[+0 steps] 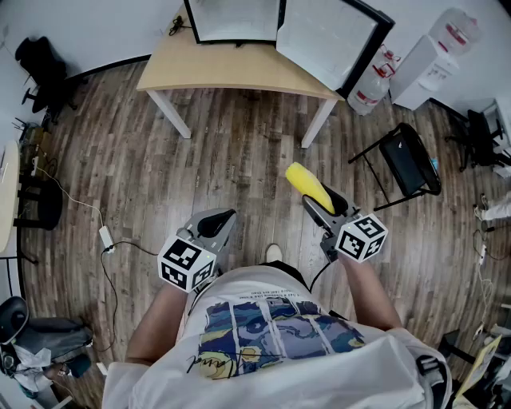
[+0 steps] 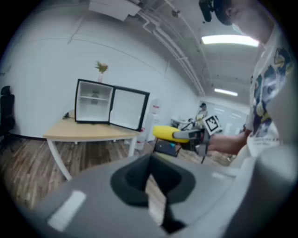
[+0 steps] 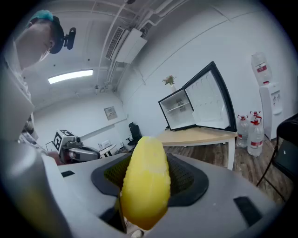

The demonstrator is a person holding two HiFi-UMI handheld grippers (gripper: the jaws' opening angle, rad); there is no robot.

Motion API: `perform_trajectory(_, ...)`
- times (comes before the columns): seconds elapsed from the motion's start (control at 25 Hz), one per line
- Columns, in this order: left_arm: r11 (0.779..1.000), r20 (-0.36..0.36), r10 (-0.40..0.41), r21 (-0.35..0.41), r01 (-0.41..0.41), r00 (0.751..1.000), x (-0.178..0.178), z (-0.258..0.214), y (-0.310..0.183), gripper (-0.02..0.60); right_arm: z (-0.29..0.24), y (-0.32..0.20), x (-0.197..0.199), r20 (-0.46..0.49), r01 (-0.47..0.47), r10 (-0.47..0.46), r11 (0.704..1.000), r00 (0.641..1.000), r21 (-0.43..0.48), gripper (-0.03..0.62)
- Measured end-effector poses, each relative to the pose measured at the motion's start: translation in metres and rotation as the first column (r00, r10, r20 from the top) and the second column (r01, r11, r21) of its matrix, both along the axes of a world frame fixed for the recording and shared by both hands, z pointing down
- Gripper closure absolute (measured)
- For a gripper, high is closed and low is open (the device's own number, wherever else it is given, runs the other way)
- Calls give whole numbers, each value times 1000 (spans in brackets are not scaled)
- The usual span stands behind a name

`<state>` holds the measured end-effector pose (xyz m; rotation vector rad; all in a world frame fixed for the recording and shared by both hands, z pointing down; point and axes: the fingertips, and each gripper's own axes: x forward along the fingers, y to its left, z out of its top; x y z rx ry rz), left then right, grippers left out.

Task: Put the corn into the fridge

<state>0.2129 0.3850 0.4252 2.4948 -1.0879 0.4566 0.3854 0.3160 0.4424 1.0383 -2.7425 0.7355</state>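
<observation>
The yellow corn (image 1: pixel 310 187) sticks forward out of my right gripper (image 1: pixel 321 203), whose jaws are shut on it at chest height above the wooden floor. In the right gripper view the corn (image 3: pixel 145 181) fills the space between the dark pads. My left gripper (image 1: pixel 217 224) hovers beside it to the left, jaws shut with nothing in them (image 2: pixel 150 179). The small black fridge (image 1: pixel 235 20) stands on the wooden table (image 1: pixel 223 70) ahead. Its door (image 1: pixel 327 33) is swung wide open to the right and its white shelves (image 2: pixel 94 102) show.
A black folding chair (image 1: pixel 407 164) stands to the right of the table. Water bottles (image 1: pixel 371 84) and a dispenser (image 1: pixel 435 60) stand at the back right. A cable with a power adapter (image 1: pixel 105 237) lies on the floor to the left. An office chair (image 1: pixel 44 68) stands far left.
</observation>
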Motion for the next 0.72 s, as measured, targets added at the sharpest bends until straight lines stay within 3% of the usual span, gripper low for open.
perform_trajectory(0.16,999,5,-50,17,50,999,-71,1,41,572,-13,3,-43,-40,-18,19,999,999,29,358)
perform_trajectory(0.4,990,1,-139,-21,139,990,-185,27,88,572,-25,26,-124,-81,-26,31,998,996,65,358)
perform_trajectory(0.6,992,-25,-123,-33,122,992,-238,29,114,572,-12,53,-181,-64,-68,70,997,995,24,358)
perform_trajectory(0.72,995,-5,-90,-44,89,996,-260,36,120,572,-6,60,-206,-25,-111,110,994,994,-11,358)
